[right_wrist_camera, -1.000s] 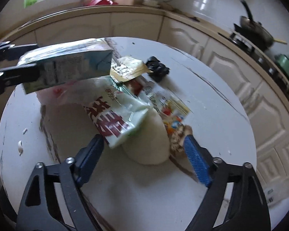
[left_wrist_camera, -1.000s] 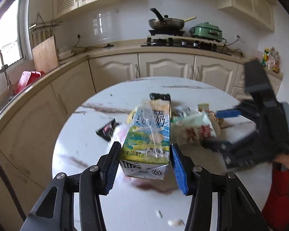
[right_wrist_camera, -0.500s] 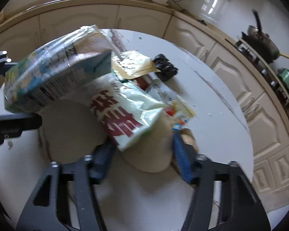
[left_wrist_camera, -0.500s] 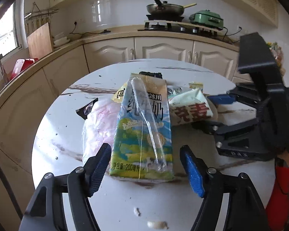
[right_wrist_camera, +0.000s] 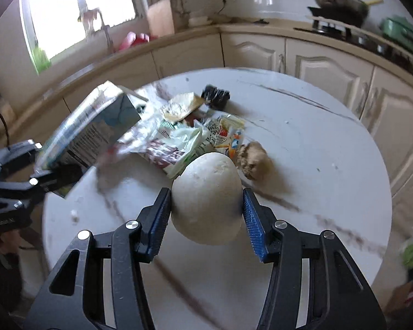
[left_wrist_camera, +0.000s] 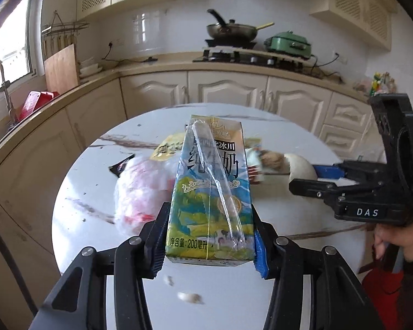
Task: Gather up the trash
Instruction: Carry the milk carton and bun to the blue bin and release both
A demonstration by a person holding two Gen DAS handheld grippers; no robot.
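A blue-green milk carton (left_wrist_camera: 212, 181) with a wrapped straw sticks out of my left gripper (left_wrist_camera: 208, 220); its jaws are closing and both pads press the carton's sides, holding it tilted above the round marble table (left_wrist_camera: 79, 192). My right gripper (right_wrist_camera: 206, 206) is shut on a white bun (right_wrist_camera: 206, 192), held just above the table. The other view shows that carton (right_wrist_camera: 90, 132) at the left. Behind the bun lies the trash pile: a green-white snack packet (right_wrist_camera: 179, 148), a yellow wrapper (right_wrist_camera: 179, 107), a black wrapper (right_wrist_camera: 214, 95) and a brown lump (right_wrist_camera: 254, 162).
A clear pinkish plastic bag (left_wrist_camera: 140, 189) lies left of the carton. Crumbs (left_wrist_camera: 190, 297) dot the table's near edge. Cream cabinets (left_wrist_camera: 225, 90) curve round behind, with a pan (left_wrist_camera: 231, 31) on the stove. A person's hand (left_wrist_camera: 385, 242) holds the right gripper.
The left jaws widened around the carton, then closed on it again and raised it. The right jaws closed on the white bun and drew it out from under the snack packet.
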